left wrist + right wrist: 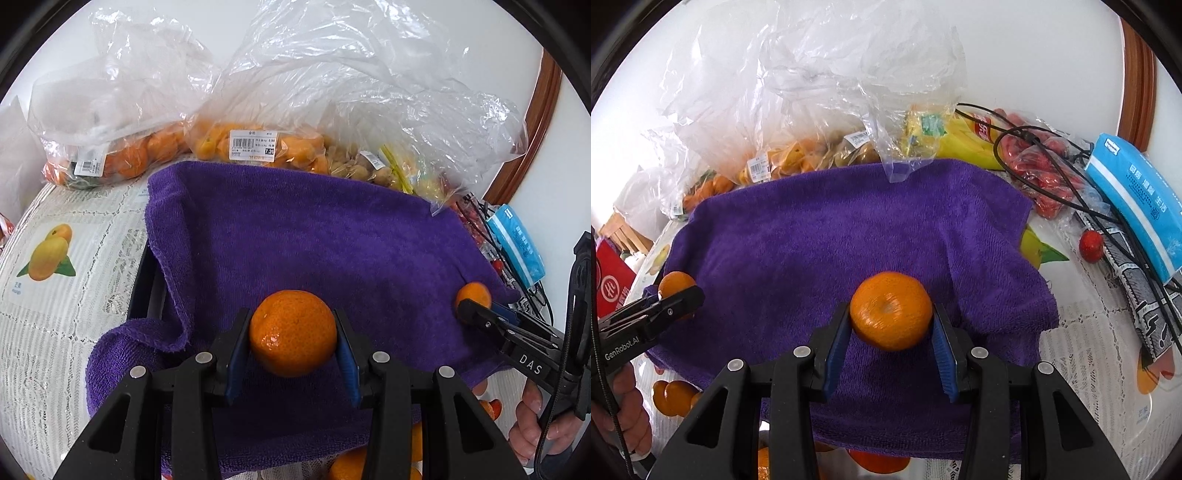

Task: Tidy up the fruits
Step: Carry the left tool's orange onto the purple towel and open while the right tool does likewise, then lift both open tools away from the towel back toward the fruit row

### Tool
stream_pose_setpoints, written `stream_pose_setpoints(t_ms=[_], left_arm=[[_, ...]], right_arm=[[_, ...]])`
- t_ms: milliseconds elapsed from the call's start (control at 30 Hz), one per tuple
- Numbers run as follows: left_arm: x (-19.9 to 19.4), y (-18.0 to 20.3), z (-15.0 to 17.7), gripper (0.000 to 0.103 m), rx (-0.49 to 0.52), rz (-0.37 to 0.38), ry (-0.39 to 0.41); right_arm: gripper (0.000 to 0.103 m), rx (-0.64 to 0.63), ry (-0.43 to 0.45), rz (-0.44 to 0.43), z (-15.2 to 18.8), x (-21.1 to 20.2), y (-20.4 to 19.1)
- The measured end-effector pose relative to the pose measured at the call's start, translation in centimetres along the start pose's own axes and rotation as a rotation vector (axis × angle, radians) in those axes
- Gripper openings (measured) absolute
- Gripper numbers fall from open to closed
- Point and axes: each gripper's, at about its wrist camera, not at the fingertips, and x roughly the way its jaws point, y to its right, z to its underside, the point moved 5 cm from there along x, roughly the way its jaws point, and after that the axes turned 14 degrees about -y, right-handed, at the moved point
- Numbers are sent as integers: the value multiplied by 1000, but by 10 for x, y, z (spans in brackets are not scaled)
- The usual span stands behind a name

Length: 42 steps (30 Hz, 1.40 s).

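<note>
right gripper (466,308) marked DAS, left gripper (687,295) marked GenRobot.AI

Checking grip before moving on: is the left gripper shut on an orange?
Shut on it: the left gripper has both blue pads against the orange above the purple towel.

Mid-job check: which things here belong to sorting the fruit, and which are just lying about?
Job:
- left gripper shut on a tangerine
- right gripper shut on second tangerine
- purple towel
- bagged oranges

Lying about:
- blue tissue pack
- black cable
- empty plastic bags
</note>
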Motion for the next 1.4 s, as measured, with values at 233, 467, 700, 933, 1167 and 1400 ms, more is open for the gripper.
stream_pose_setpoints(t_ms=[233,467,700,933,1167,1400], left_arm=[[5,0,0,41,2,-3,-15],[5,2,1,42,9,10,-17],[-11,7,0,58,32,1,57],[-18,11,-1,62,44,-18,82],[-25,7,-2,62,20,-36,119],[-30,7,-2,62,23,-58,148]], right_arm=[[43,-13,26,4,0,-5,-1],[60,-19,73,-9,-1,-18,-3],[78,-33,90,16,-2,-24,-7],[91,-6,110,65,-5,-33,-2],[91,47,155,18,-5,-44,6],[91,46,199,-17,-6,-52,8]])
